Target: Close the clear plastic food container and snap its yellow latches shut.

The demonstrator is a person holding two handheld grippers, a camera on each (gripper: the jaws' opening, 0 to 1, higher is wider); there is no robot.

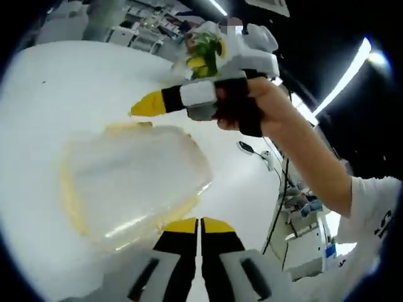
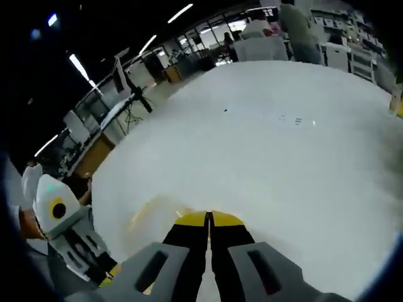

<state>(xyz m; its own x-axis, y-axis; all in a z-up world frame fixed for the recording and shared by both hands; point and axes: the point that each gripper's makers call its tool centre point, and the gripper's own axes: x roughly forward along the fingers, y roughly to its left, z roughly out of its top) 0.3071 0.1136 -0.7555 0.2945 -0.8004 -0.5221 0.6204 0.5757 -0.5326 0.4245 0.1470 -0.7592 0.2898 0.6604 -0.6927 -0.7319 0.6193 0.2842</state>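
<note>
The clear plastic container (image 1: 132, 179) lies on the white table (image 1: 56, 94), blurred, with a yellow rim and a yellow latch (image 1: 129, 126) on its far side. My left gripper (image 1: 200, 224) is shut with nothing between its yellow tips, just off the container's near right edge. A hand (image 1: 242, 110) holds my right gripper (image 1: 148, 104) above the container's far side, its yellow tips together. In the right gripper view my right gripper (image 2: 208, 218) is shut over the table (image 2: 271, 145), with a faint yellow blur of the container (image 2: 154, 211) just left of its tips. The left gripper's body (image 2: 63, 226) shows at lower left.
A dark cable with a small device (image 1: 249, 148) lies on the table to the right. Desks, shelves and a tripod (image 2: 135, 94) stand beyond the table's edge. A person (image 2: 296, 25) stands at the far end. The person's arm and white sleeve (image 1: 371, 207) reach in from the right.
</note>
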